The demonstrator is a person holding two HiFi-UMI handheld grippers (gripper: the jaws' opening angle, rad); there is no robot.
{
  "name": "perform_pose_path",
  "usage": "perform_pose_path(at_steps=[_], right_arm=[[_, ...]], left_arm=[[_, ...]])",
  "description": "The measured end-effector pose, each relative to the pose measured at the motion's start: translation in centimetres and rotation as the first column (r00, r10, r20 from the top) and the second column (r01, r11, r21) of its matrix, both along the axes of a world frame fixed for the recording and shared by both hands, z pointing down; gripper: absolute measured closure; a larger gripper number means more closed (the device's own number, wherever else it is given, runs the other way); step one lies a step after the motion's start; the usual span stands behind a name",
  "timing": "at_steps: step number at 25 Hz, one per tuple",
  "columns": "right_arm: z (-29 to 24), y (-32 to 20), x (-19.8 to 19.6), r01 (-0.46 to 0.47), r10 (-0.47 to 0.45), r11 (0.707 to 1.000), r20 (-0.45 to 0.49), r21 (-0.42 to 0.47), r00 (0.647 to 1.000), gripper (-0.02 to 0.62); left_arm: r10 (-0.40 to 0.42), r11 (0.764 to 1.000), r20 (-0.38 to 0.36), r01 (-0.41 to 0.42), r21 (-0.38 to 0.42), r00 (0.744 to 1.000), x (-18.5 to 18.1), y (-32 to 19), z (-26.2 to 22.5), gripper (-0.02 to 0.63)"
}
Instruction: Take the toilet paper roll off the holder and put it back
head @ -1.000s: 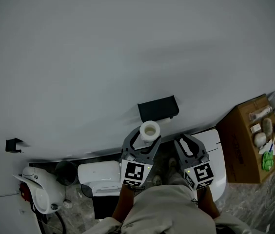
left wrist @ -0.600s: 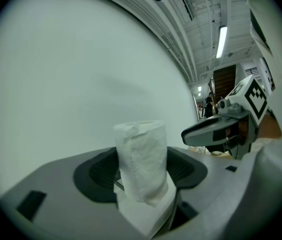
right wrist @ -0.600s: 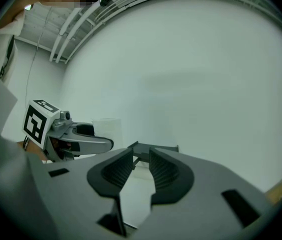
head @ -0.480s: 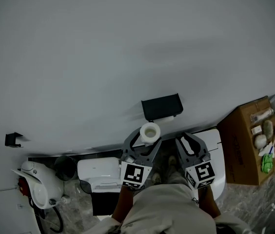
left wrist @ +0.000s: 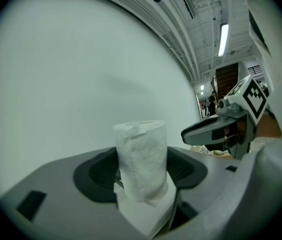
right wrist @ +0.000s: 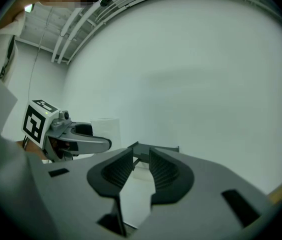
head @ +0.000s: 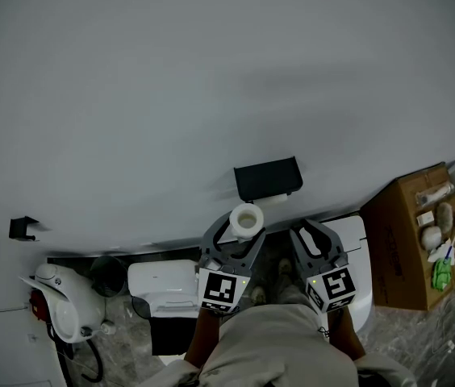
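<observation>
A big plain grey wall (head: pixel 211 95) fills most of the room, and the floor is far below.

The toilet paper roll (head: pixel 247 218) is off the holder. It stands upright in the left claw (head: pixel 240 234), with its open tube end facing up. The left gripper view shows the two dark pads (left wrist: pixel 98 171) pressed on the sides of the roll (left wrist: pixel 141 159) — the claw is clamped on it. A loose bit of paper hangs down under the roll.

The black holder (head: pixel 268 177) is stuck on the wall. It is just above the roll in the head view, and the roll is not touching it.

The right claw (head: pixel 315 239) is beside the left one, on the roll's right. Its two sides are a little apart and nothing is between them. In the right gripper view the holder (right wrist: pixel 153 150) shows through the gap of that claw (right wrist: pixel 141 160), and the roll (right wrist: pixel 106 129) peeks out behind the left claw (right wrist: pixel 78 141).

Under the claws are the person's legs in pale trousers (head: pixel 284 349). A white boxy thing (head: pixel 161 285) sits on the floor to the left. A brown cardboard box (head: pixel 401 240) sits to the right — small things lie on top of it, too small to tell. A little black bracket (head: pixel 22 230) is on the wall far to the left.
</observation>
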State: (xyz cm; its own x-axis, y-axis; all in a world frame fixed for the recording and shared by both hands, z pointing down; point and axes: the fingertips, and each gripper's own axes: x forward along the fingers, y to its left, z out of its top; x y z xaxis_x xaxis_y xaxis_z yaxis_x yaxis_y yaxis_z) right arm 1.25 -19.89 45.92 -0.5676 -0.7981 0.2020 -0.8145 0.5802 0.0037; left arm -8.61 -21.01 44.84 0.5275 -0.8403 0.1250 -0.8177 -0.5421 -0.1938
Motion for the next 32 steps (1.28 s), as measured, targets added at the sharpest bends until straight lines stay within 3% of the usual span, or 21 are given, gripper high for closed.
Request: perform_pose_path(at_steps=[4,19,32], right_arm=[[-0.2,-0.5,0.2,0.006,-0.006,1.0,0.006,0.005,1.0,0.497],[-0.6,-3.3,1.6,0.031,-0.031,0.999,0.015,0.007,0.999,0.499],[-0.5,-6.1,2.4,0.042,-0.042,0.999,0.029,0.004,0.999,0.5]], left_arm=[[-0.016,1.0,-0.009,0.016,-0.017,1.0,0.0,-0.5,0.0,0.305],[-0.037,0.999,-0.003,0.037,0.035,0.999,1.8,-4.2,-1.5,0.304],[-0.043,0.999,0.006,0.043,0.01,0.999,3.4,-7.8,-1.0,0.304]])
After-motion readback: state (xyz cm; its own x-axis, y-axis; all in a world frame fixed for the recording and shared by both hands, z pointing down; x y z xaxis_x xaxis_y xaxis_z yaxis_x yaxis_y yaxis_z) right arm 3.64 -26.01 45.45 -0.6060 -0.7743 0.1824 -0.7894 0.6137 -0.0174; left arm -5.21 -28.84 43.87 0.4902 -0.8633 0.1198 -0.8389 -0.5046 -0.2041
